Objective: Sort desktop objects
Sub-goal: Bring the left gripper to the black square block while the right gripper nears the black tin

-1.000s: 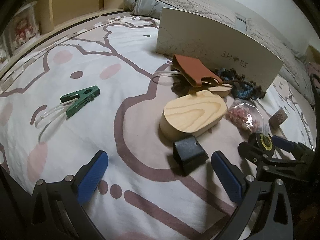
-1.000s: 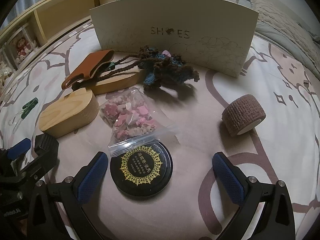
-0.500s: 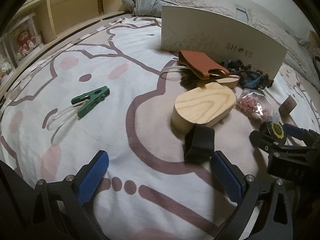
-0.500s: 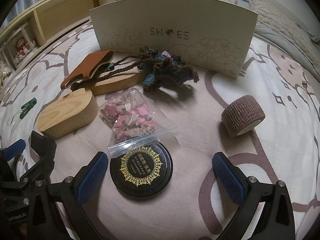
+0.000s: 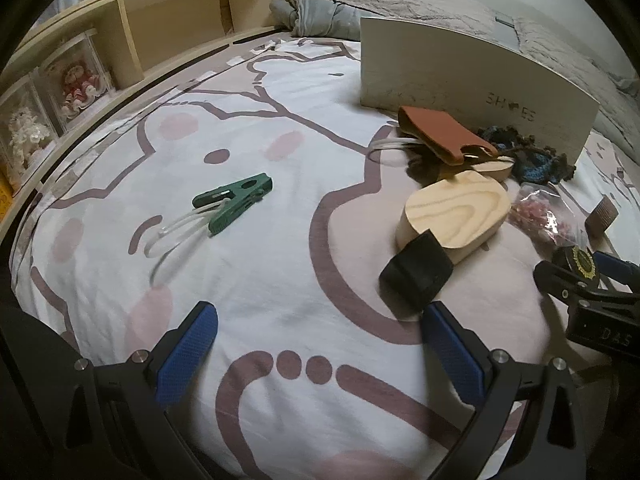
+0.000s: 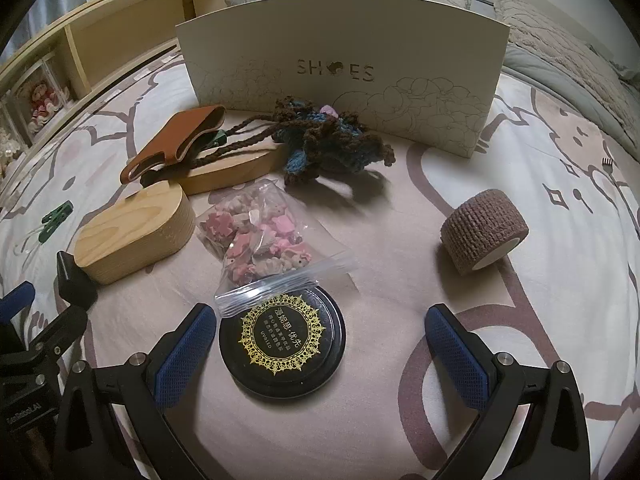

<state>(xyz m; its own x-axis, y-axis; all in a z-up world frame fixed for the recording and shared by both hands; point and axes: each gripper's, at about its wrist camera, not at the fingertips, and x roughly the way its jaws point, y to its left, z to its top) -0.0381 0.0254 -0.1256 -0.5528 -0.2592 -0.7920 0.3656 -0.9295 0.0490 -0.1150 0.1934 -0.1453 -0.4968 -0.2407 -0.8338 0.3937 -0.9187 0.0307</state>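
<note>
My left gripper (image 5: 318,344) is open and empty above the bedsheet. A black block (image 5: 416,274) lies just past its right finger, against a light wooden box (image 5: 456,210). A green clip (image 5: 234,202) lies to the far left. My right gripper (image 6: 320,346) is open, with a round black tin (image 6: 282,344) between its fingers. A clear bag of pink pieces (image 6: 264,240) overlaps the tin's top. A brown tape roll (image 6: 484,230) sits to the right. A brown leather pouch (image 6: 176,142) and a knitted blue-brown bundle (image 6: 328,142) lie further back.
A white "SHOES" box (image 6: 344,72) stands upright behind the objects. A wooden shelf (image 5: 168,16) with doll cases runs along the left. Grey bedding (image 5: 400,4) is piled at the back. The left gripper also shows in the right wrist view (image 6: 28,344).
The left gripper has pulled back and swung left, so the black block now sits by its right finger. The right gripper has barely moved.
</note>
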